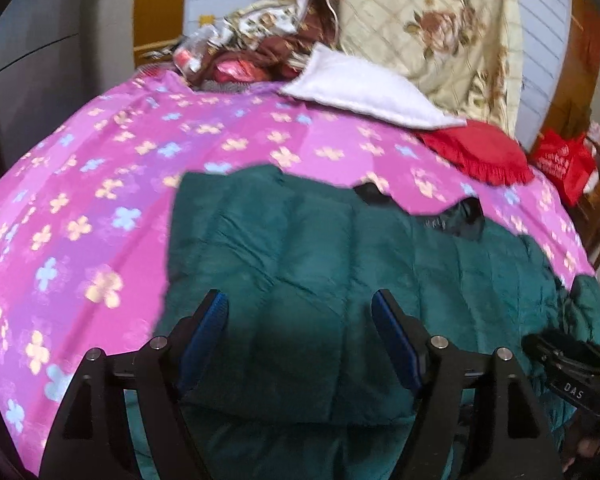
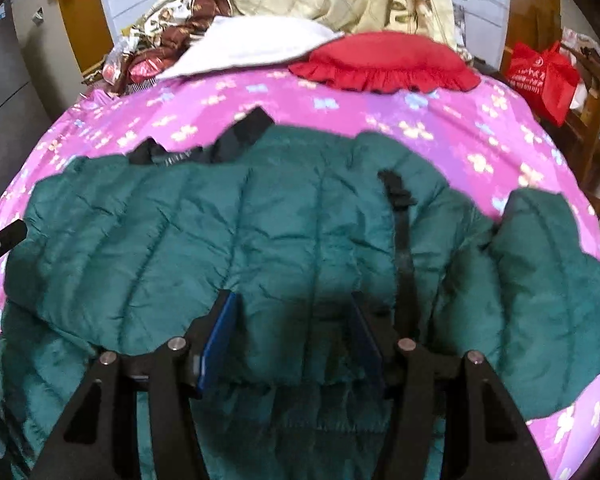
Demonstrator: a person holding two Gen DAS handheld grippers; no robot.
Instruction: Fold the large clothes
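Green quilted jacket (image 2: pixel 204 232) fills the space just ahead of both my claws — it lies spread on the bed, over a pink flowered sheet (image 1: pixel 80 184). My left claw (image 1: pixel 298 340) hangs above the jacket's folded edge, jaws wide apart, nothing between the blue pads. My right claw (image 2: pixel 294 340) sits low on the jacket near its black zipper strip (image 2: pixel 404 240); fabric bulges between the pads, but I cannot tell whether they pinch it. Beyond the collar lie a red frilled cushion (image 2: pixel 384 62) and a white pillow (image 1: pixel 364 88).
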